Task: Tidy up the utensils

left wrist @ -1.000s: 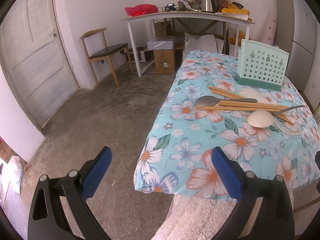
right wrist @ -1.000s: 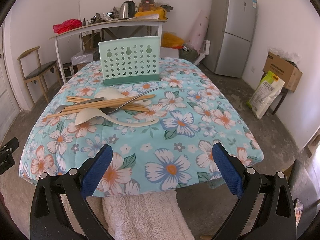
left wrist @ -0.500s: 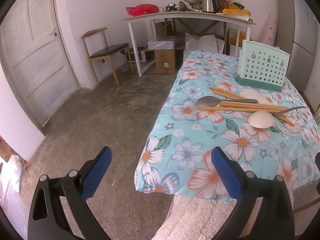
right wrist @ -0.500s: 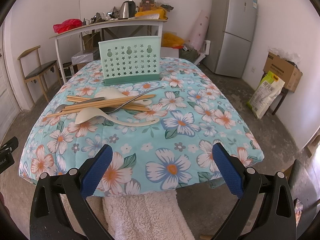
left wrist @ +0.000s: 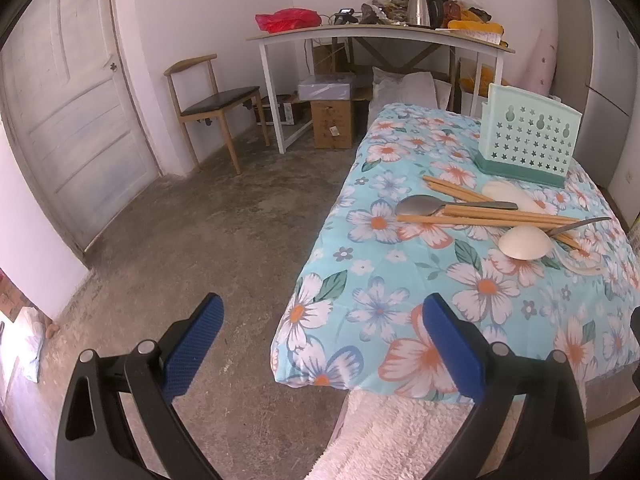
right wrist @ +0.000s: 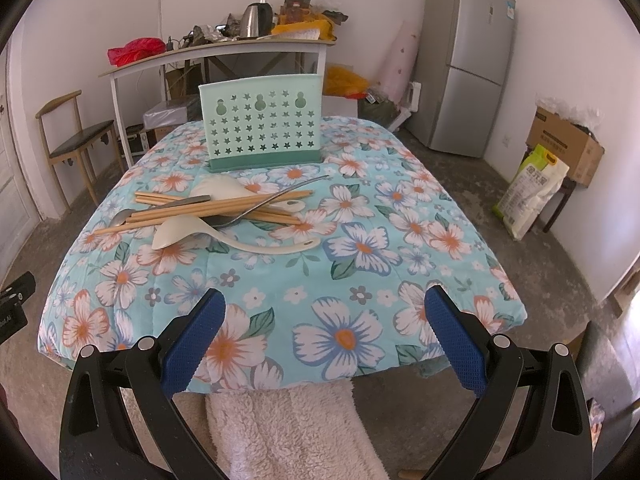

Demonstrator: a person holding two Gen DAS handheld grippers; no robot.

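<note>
Several chopsticks point(right wrist: 224, 210) look light, stiff, slippery; we'd pinch them mid-length; our left gripper point(left wrist: 320, 344) and right gripper point(right wrist: 324, 340) gape wide, empty.

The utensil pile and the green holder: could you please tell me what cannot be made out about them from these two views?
- Utensil holder: both views show only its perforated outer walls, so its compartments and contents are hidden.
- Chopsticks: they overlap, so their count is unclear.
- Metal spoon: chopsticks cover most of its handle.
- Rear white ladle: chopsticks cross over it, hiding part of it.
</note>
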